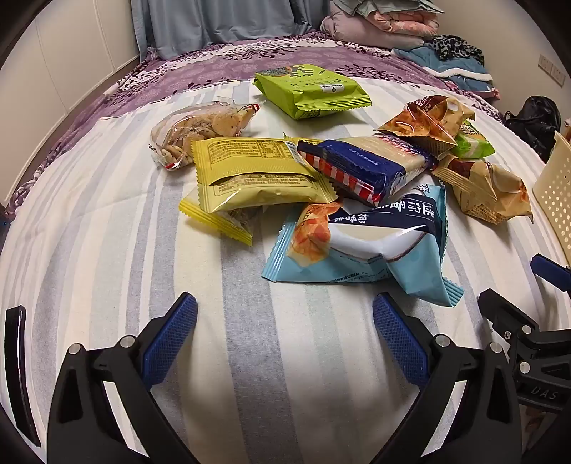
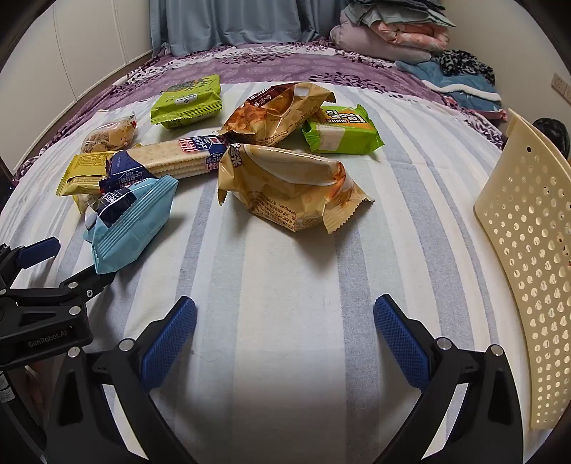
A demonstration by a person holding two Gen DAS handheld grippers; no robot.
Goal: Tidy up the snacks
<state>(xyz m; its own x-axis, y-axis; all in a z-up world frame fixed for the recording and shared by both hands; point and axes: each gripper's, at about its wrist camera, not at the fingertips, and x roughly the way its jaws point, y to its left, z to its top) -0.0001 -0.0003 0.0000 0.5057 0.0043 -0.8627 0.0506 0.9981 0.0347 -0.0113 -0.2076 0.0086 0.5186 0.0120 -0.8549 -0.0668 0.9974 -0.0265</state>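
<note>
Several snack packets lie in a loose pile on a striped bed. In the left wrist view a light blue packet (image 1: 360, 242) lies nearest, with a yellow packet (image 1: 257, 175), a blue cracker pack (image 1: 364, 167) and a green packet (image 1: 310, 89) behind. My left gripper (image 1: 285, 335) is open and empty, just short of the blue packet. In the right wrist view a tan packet (image 2: 289, 185) lies ahead, beside a green wafer pack (image 2: 342, 132) and the light blue packet (image 2: 132, 221). My right gripper (image 2: 285, 335) is open and empty, short of the tan packet.
A cream perforated basket (image 2: 528, 257) stands at the right; its edge shows in the left wrist view (image 1: 556, 185). Folded bedding (image 2: 392, 32) and clothes lie at the far end on a purple sheet (image 2: 271, 67). The left gripper's body (image 2: 39, 314) is at the left.
</note>
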